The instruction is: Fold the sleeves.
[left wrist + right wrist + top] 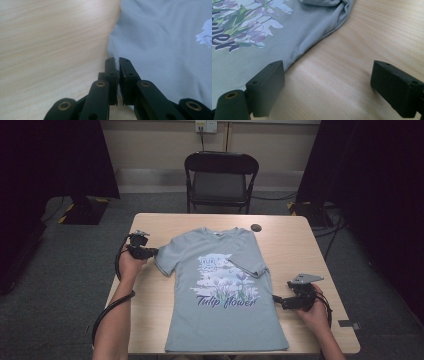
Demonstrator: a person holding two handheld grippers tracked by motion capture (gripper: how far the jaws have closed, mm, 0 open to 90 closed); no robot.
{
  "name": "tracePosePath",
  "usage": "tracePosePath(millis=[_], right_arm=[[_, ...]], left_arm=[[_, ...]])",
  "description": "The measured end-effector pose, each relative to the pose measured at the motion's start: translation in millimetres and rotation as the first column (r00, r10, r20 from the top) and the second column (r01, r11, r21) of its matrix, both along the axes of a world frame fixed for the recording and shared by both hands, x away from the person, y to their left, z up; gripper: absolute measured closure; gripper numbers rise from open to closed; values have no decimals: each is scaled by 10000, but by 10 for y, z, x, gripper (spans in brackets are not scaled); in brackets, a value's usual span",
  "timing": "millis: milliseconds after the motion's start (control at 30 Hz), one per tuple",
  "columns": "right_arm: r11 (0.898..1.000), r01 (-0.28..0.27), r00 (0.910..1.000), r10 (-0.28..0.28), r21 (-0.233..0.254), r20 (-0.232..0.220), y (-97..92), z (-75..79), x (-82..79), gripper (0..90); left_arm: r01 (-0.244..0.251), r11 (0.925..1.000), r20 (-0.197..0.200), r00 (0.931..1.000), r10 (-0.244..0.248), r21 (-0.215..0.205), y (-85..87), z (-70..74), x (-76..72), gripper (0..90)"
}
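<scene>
Left gripper view: your left hand-held gripper [117, 61] has its jaws pinched together on a thin fold of cloth, the hem of the T-shirt's left sleeve [113, 53]. The jaws meet with only that sliver of fabric between the pads. Pale wood of the surface [50, 45] lies to one side of the jaws, the grey-blue T-shirt [162, 45] to the other.

Right gripper view: your right hand-held gripper [327, 82] stands with its jaws wide apart and nothing between them but bare wood. One jaw sits just beside the side edge of the garment; the other is well out over the surface. Farther along, a folded-in sleeve [337, 10] bunches at the shirt's edge.

High view, items outward from the grippers:
- T-shirt, grey-blue, laid flat and face up in the middle of the surface, collar away from you, hem at the near edge. The print reads "Tulip flower" [225, 301] under a flower picture. One sleeve is folded onto the chest; the other is spread toward your left hand-held gripper.
- Small dark round object [256, 227], on the surface near the far edge, apart from the shirt.
- Folding chair [220, 180], dark, beyond the surface.
</scene>
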State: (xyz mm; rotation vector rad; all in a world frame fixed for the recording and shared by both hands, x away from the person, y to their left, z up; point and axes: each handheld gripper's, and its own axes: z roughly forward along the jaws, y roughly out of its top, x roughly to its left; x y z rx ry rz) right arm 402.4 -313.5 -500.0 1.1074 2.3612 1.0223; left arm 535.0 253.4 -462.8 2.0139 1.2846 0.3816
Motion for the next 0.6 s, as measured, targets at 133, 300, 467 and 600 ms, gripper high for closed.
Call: tracePosePath(millis=[133,300,467,600], right_arm=[[10000,-6,10000,6,-1,0,0,0,0,115],[10000,-8,10000,8,-1,-2,0,0,0,115],[10000,-13,10000,13,-4,-1,0,0,0,114],[10000,-21,10000,21,-4,-4,1,0,0,113]], left_arm=[[89,10000,114,9999,-89,-35,-70,94,-3,857],[201,9998,240,9995,-201,-21,-171,195,-9,857],[278,9996,303,9992,-279,33,-261,307,-8,857],[279,9996,355,9990,-278,-35,-342,375,-10,857]])
